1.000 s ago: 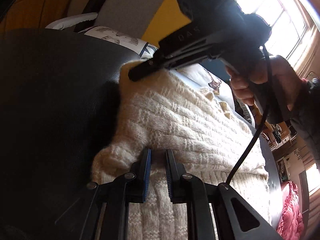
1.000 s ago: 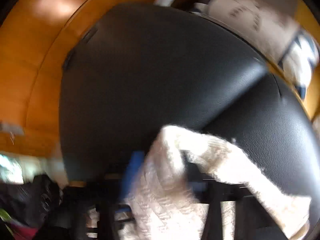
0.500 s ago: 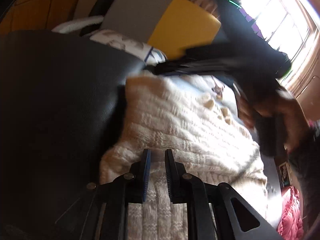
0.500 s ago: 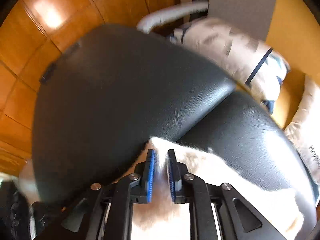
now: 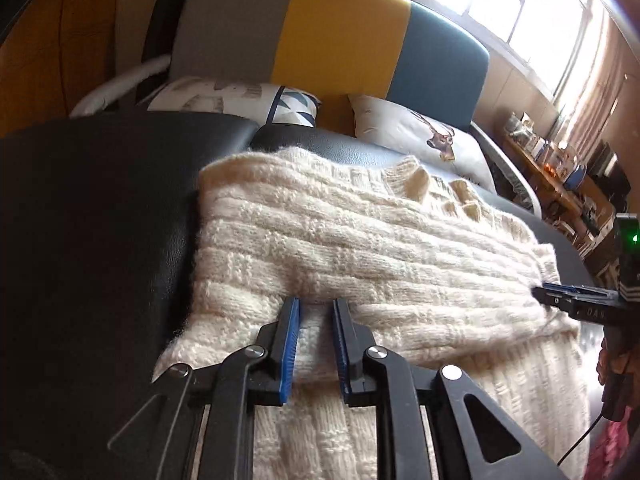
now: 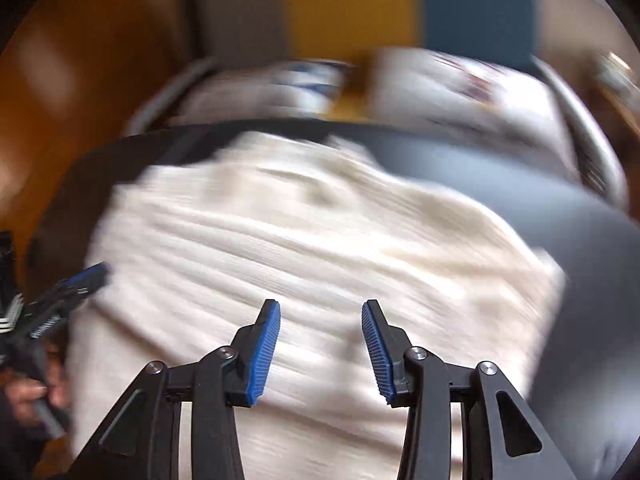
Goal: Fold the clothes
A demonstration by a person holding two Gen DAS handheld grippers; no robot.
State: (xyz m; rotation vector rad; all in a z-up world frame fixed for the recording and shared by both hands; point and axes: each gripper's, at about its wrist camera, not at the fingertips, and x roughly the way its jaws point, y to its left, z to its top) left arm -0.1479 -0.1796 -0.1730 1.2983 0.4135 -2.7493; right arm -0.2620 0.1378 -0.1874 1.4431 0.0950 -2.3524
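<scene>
A black leather-look surface (image 5: 100, 208) filled the left of the left wrist view, split by a seam into two padded sections. Behind it stood a headboard in three upright panels: grey (image 5: 232, 24), yellow (image 5: 340, 36) and teal (image 5: 440, 68). Two pillows leaned against its foot, one with grey and blue patterns (image 5: 236, 98), the other white with a deer's head printed on it (image 5: 424, 136). A white curved rail (image 5: 120, 84) ran past the patterned pillow. A bright window (image 5: 516, 0) lit the upper right, and below it a cluttered shelf (image 5: 560, 164) carried small items too tiny to identify. Wood panelling (image 5: 60, 40) covered the far left wall. The right wrist view was motion-blurred throughout.
</scene>
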